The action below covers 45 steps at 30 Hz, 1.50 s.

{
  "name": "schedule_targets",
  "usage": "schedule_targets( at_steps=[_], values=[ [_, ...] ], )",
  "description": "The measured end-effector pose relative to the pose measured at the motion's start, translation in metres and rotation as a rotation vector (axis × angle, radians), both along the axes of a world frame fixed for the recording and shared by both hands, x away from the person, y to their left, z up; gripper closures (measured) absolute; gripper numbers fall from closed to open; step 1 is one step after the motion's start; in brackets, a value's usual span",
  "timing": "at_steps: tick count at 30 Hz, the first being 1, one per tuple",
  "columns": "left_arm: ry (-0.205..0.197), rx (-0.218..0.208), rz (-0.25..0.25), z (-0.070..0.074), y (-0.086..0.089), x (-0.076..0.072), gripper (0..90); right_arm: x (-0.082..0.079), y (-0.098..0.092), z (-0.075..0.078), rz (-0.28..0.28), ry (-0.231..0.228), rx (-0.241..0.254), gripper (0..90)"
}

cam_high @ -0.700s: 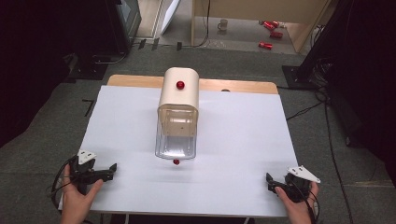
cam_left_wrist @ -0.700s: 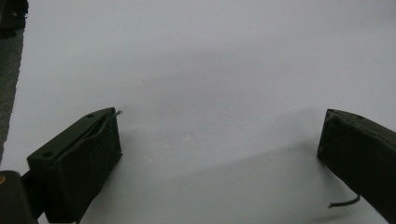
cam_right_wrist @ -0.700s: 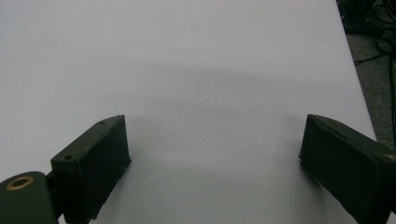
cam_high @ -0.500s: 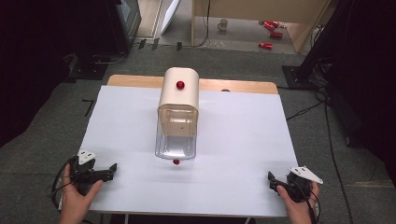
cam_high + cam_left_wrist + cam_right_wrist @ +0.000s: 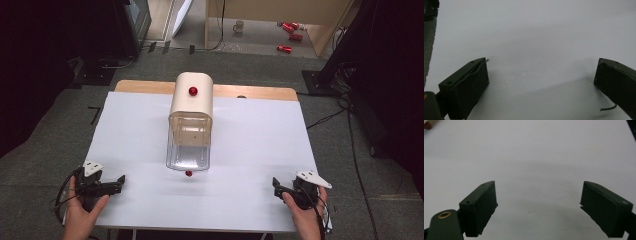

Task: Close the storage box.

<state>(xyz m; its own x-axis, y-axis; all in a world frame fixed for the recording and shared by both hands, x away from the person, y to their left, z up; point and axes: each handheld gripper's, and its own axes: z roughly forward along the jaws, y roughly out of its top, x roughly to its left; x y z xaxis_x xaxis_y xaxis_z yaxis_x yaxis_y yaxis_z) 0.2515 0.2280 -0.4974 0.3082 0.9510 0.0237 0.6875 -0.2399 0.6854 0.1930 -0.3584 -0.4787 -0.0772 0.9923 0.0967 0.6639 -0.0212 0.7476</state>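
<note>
We hold our left gripper (image 5: 112, 184) and right gripper (image 5: 281, 189) with jaws spread, pinching nothing, at the white table's (image 5: 250, 150) near corners. The cream-and-clear plastic box with red knobs (image 5: 190, 122) lies mid-table, well apart; we should approach it squarely

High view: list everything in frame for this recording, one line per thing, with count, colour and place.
Table cover: one, white, spread over a wooden table.
Container: one, cream top with a red knob, clear lower part, lying at the table's middle.
Red ball: one, on the cover just in front of the container.
Cans: a few, red, on the far floor.
Mug: one, pale, far floor.
Left gripper: black, near-left corner, fingers open, holding nothing.
Right gripper: black, near-right corner, fingers open, holding nothing.
</note>
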Motion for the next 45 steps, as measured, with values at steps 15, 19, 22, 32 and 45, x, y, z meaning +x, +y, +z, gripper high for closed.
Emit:
schedule_targets(
  at_steps=[15, 19, 22, 32, 45],
  values=[
    [0.001, 0.000, 0.000, 0.000, 0.000, 0.000, 0.0, 0.011, 0.055, 0.023, 0.107, -0.031, 0.042, 13.8],
    [0.001, 0.000, 0.000, 0.000, 0.000, 0.000, 0.0, 0.013, 0.076, 0.031, 0.145, -0.051, 0.035, 13.8],
    [0.001, 0.000, 0.000, 0.000, 0.000, 0.000, 0.0, 0.014, 0.083, 0.033, 0.161, -0.059, 0.027, 13.8],
    [0.001, 0.000, 0.000, 0.000, 0.000, 0.000, 0.0, 0.019, 0.123, 0.040, 0.241, -0.097, 0.046, 19.8],
    [0.001, 0.000, 0.000, 0.000, 0.000, 0.000, 0.0, 0.013, 0.165, 0.039, 0.332, -0.109, 0.059, 26.4]
  ],
)
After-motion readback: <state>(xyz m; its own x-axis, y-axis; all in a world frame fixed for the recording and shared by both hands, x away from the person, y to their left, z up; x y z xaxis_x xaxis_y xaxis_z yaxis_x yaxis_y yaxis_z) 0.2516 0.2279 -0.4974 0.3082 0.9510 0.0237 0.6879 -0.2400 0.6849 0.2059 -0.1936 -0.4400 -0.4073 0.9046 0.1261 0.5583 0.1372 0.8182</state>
